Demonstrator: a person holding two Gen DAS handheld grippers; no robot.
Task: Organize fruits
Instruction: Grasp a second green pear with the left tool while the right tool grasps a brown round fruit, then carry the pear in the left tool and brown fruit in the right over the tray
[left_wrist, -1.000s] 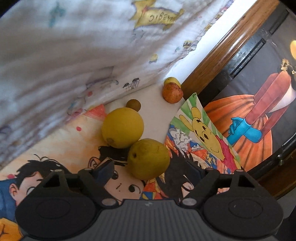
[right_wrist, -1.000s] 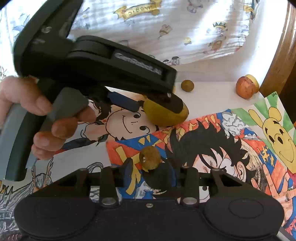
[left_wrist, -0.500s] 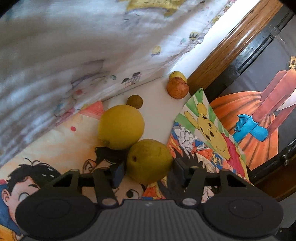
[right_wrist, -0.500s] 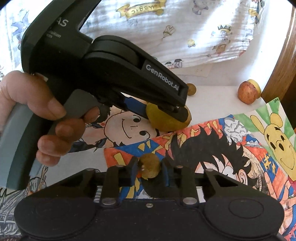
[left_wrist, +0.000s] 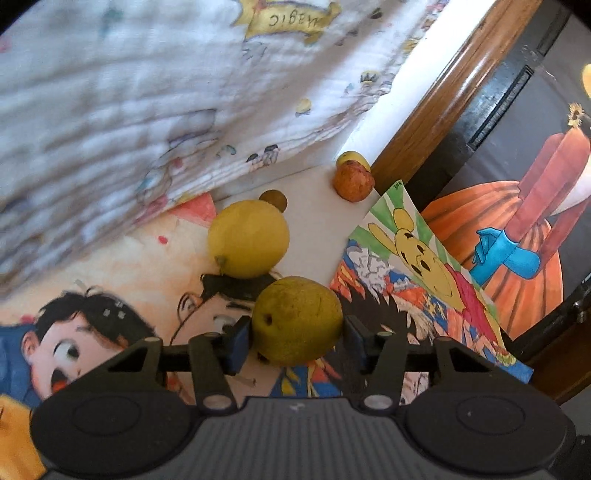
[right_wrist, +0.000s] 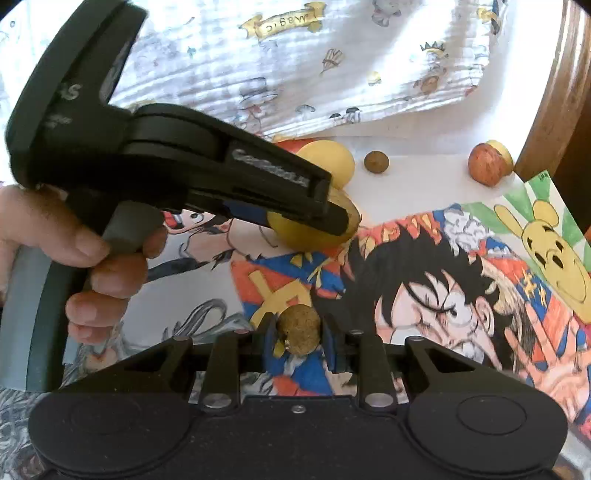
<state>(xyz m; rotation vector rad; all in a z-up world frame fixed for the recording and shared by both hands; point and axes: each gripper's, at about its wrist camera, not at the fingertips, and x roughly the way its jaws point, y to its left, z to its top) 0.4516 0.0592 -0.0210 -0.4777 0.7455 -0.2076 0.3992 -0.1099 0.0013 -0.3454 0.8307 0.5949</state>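
My left gripper (left_wrist: 297, 330) is shut on a yellow-green pear-like fruit (left_wrist: 297, 319), also seen in the right wrist view (right_wrist: 314, 230). Just beyond it lies a round yellow fruit (left_wrist: 247, 238). A small brown fruit (left_wrist: 275, 199) lies behind that. A red-orange apple (left_wrist: 352, 181) and a yellow fruit (left_wrist: 351, 158) sit by the wooden frame. My right gripper (right_wrist: 298, 332) is shut on a small brown fuzzy fruit (right_wrist: 298, 328) above the cartoon drawings. The left gripper's body (right_wrist: 177, 173) fills the left of the right wrist view.
Cartoon drawings (right_wrist: 424, 280) cover the table. A white printed cloth (left_wrist: 147, 92) hangs at the back. A wooden frame (left_wrist: 443, 96) and a dark painted panel (left_wrist: 517, 221) stand to the right. The person's hand (right_wrist: 74, 251) holds the left gripper.
My left gripper has closed from open onto the yellow-green fruit. My right gripper has closed tighter on the small brown fruit. Both cameras shifted slightly.
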